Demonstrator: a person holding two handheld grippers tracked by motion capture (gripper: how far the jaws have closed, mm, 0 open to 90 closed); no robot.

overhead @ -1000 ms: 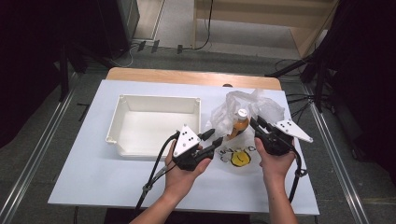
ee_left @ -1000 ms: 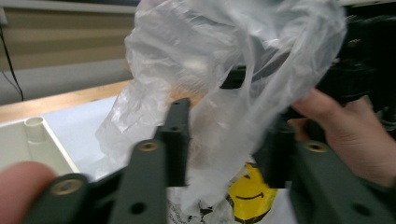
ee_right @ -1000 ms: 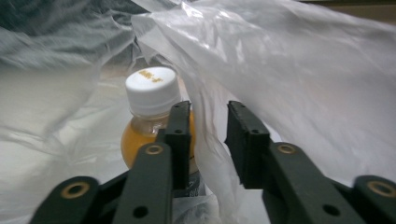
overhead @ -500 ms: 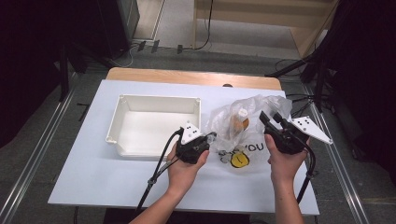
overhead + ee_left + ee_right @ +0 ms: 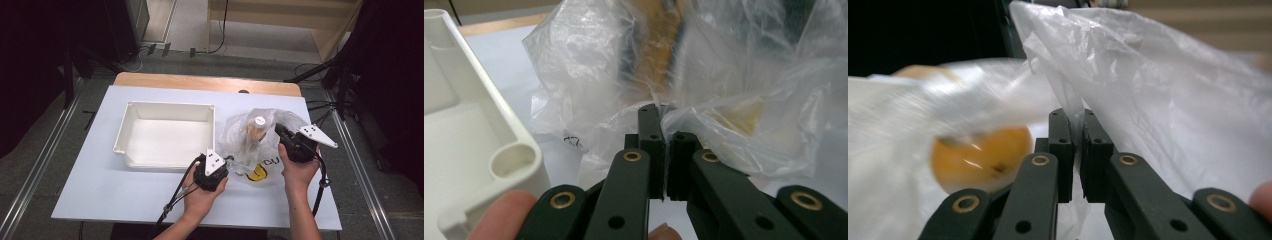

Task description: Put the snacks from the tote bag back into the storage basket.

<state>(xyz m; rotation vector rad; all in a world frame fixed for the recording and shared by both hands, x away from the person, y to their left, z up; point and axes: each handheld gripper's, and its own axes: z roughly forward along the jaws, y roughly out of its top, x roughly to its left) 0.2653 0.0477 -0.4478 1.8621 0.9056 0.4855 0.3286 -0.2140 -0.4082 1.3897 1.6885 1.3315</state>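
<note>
At centre right of the high view, a clear bag (image 5: 260,142) sits on the table (image 5: 100,180), just right of a white tray (image 5: 167,135). Inside the bag stands an orange bottle (image 5: 255,131) with a white cap. The left gripper (image 5: 227,161) is clamped on the bag's lower left edge; the right gripper (image 5: 278,130) is clamped on its right side. Pulling apart too hard could tear the film or tip the bottle. Black letters, seemingly "OU", and a yellow smiley mark the bag's front.
</note>
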